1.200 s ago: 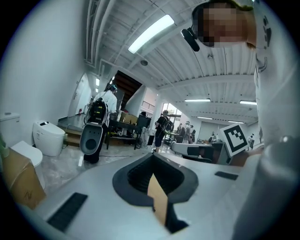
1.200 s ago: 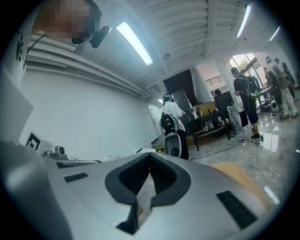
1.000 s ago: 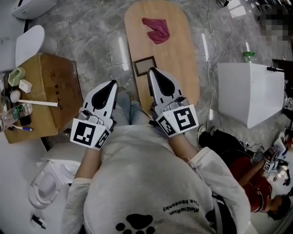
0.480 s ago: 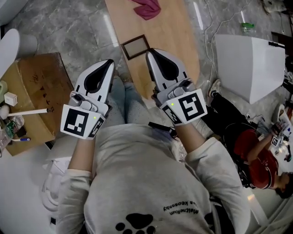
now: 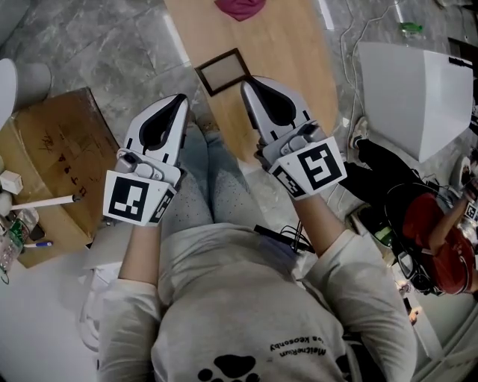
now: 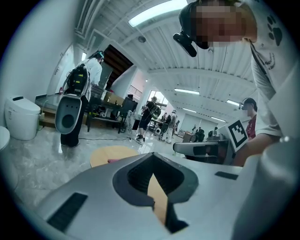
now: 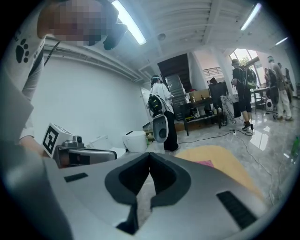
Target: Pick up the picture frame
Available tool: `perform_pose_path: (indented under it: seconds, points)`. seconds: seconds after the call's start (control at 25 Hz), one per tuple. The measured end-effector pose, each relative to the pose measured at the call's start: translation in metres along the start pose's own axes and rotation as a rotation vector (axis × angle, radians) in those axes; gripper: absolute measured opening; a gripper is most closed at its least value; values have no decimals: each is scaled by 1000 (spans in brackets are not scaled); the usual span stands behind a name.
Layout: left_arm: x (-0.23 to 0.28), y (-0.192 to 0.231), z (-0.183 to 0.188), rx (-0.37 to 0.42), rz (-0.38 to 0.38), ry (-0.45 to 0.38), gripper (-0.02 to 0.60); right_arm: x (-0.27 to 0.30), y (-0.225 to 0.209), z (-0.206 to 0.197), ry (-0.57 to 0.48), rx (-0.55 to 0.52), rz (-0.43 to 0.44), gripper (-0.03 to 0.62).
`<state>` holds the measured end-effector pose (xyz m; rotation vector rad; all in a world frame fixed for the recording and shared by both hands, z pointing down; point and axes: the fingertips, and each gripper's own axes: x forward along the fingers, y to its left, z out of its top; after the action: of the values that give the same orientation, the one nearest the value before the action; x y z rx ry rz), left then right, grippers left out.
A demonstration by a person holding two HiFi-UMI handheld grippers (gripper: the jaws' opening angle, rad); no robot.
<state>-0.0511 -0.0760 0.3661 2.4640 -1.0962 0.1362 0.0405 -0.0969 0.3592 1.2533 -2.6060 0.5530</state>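
Observation:
A small dark-rimmed picture frame point(image 5: 223, 71) lies flat near the front end of a low oval wooden table point(image 5: 287, 56). My left gripper point(image 5: 182, 101) is shut and empty, held over the person's lap to the left of the table end, its tip short of the frame. My right gripper point(image 5: 246, 86) is shut and empty too, its tip over the table edge just right of the frame. In the left gripper view the jaws point(image 6: 151, 169) meet, with the table point(image 6: 112, 154) far ahead. The right gripper view shows closed jaws point(image 7: 150, 168) and the table point(image 7: 220, 161) beyond.
A crimson cloth point(image 5: 240, 7) lies farther along the table. A cardboard box point(image 5: 52, 160) with small items stands at left, a white box point(image 5: 418, 93) at right. A seated person in red point(image 5: 448, 254) is at lower right. Several people and equipment stand in the hall beyond.
The head view has swung, so table and frame slid up the picture. Both grippers have sunk and stayed shut, their tips close to the frame's end of the table.

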Motion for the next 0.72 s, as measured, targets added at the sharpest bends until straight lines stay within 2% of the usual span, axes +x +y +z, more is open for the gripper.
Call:
perform_pose_path:
  seconds: [0.24,0.72]
  points:
    - [14,11,-34,-33,4,30,8,6,-26,-34,15,68,-37,8]
    - [46,31,-92,-77,-7,39,8,31,-67,-101,87,81,-61,8]
